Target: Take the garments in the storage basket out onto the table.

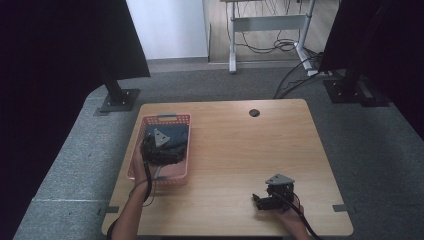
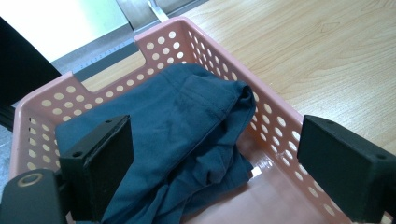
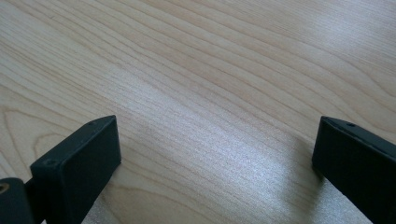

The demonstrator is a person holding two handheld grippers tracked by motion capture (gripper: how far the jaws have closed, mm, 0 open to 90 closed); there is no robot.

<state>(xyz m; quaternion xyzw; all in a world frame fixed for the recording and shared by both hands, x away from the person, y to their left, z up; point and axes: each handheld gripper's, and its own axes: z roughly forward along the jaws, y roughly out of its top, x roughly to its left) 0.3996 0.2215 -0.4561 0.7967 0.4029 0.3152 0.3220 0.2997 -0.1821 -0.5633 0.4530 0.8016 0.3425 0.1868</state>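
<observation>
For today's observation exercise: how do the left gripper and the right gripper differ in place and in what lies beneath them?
The left gripper hangs over the pink basket, above the dark blue cloth; the right gripper sits low over the bare wooden table, near its front edge. Both have their jaws open and hold nothing.

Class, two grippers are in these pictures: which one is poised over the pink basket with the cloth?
The left gripper. Its open jaws hang over the dark blue cloth in the pink basket; the right gripper sits over bare wooden table.
</observation>
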